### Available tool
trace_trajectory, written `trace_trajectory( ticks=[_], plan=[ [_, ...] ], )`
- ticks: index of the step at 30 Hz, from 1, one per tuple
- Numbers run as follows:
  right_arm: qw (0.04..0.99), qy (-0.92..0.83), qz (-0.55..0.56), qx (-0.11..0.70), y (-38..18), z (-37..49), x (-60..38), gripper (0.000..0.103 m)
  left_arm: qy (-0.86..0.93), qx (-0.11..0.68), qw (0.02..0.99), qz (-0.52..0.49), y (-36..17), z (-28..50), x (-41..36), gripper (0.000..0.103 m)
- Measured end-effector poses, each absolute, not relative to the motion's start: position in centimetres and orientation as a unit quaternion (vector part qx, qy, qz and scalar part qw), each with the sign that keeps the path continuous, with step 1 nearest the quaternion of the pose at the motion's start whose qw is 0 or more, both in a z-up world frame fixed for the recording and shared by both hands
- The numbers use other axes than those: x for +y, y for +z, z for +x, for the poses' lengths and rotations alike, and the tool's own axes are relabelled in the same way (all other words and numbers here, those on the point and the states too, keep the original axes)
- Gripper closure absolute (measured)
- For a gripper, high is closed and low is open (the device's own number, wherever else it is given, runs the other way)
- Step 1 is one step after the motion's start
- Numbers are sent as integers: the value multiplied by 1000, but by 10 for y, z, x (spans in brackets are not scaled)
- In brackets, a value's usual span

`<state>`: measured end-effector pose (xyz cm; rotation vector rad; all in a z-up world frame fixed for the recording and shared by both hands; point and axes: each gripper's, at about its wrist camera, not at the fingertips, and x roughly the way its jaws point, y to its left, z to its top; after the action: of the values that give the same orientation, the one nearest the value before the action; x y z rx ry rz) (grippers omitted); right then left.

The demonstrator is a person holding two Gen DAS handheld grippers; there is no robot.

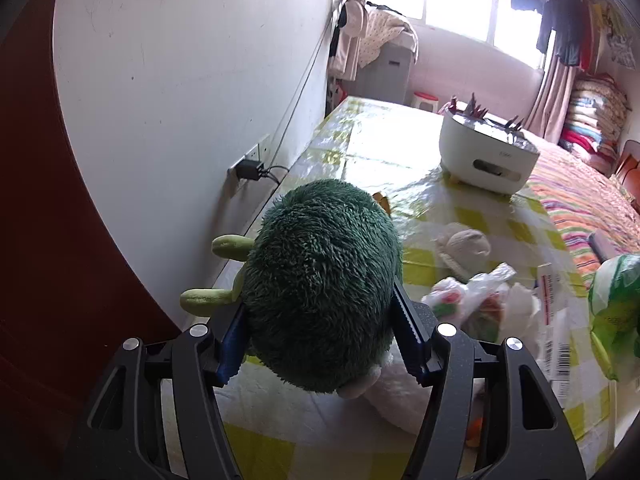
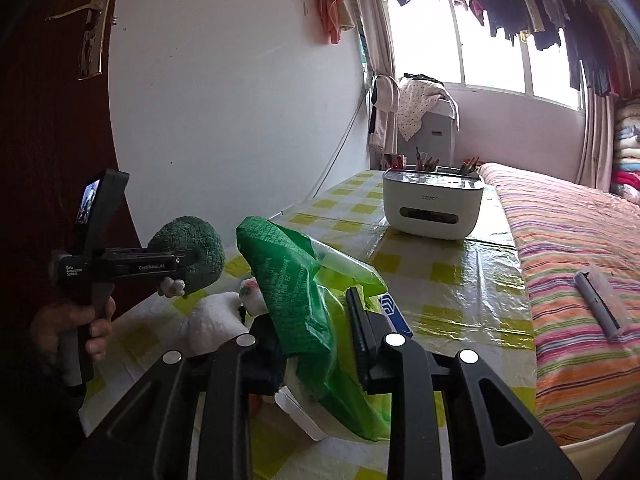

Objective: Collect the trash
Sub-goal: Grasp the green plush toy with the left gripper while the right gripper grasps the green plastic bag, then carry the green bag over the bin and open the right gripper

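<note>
The job looks only begun: the left gripper (image 1: pixel 320 344) clamps a fuzzy dark-green plush toy (image 1: pixel 320 280) above the checked tablecloth (image 1: pixel 472 216), the right gripper (image 2: pixel 320 344) pinches the green plastic bag (image 2: pixel 296 280), and crumpled clear wrappers (image 1: pixel 476 300) lie uncollected.

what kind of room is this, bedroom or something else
Most likely a lived-in bedroom. A bed with a striped cover sits right beside the table with a checked cloth, laundry hangs across the window, and folded quilts are stacked in the corner.
</note>
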<state>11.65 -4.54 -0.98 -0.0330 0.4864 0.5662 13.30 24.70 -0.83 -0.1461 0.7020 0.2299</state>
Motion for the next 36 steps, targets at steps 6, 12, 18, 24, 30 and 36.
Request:
trace_trajectory(
  ticks=[6, 12, 18, 24, 30, 36],
  plan=[
    [937, 256, -6, 239, -9, 110, -68, 77, 86, 323, 940, -61, 8, 121, 222, 42],
    [943, 229, 2, 242, -10, 99, -95, 77, 49, 311, 948, -49, 19, 109, 191, 42],
    [949, 197, 6, 245, -11, 88, -124, 77, 2, 304, 952, -38, 26, 98, 154, 42],
    [952, 173, 3, 252, -15, 77, -147, 77, -41, 303, 952, -20, 26, 90, 112, 42],
    [955, 145, 8, 258, -18, 68, -172, 77, -84, 303, 949, 1, 23, 81, 69, 42],
    [957, 105, 18, 271, -24, 61, -204, 77, -123, 303, 945, 22, 18, 67, 26, 42]
  ],
)
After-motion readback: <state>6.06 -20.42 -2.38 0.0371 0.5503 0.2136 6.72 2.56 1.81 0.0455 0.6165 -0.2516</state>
